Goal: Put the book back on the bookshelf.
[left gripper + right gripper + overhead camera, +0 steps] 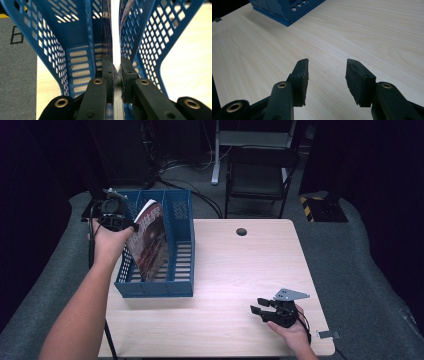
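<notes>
A magazine (150, 240) with a dark red cover stands tilted inside the blue perforated file rack (180, 215) at the table's left. My left gripper (131, 226) is shut on the magazine's upper left edge. In the left gripper view the magazine's thin edge (115, 45) runs between the two black pads (108, 72), with the blue rack's walls (50, 47) on both sides. My right gripper (256, 306) rests low over the wooden table (240, 270) near the front right, open. Its pads (301, 77) stand apart with bare tabletop between them.
A corner of the blue rack (287, 10) is at the top left of the right gripper view. The table has a cable hole (241, 231) at the back. A dark folding chair (260, 175) and cables stand on the floor behind. Grey carpet surrounds the table.
</notes>
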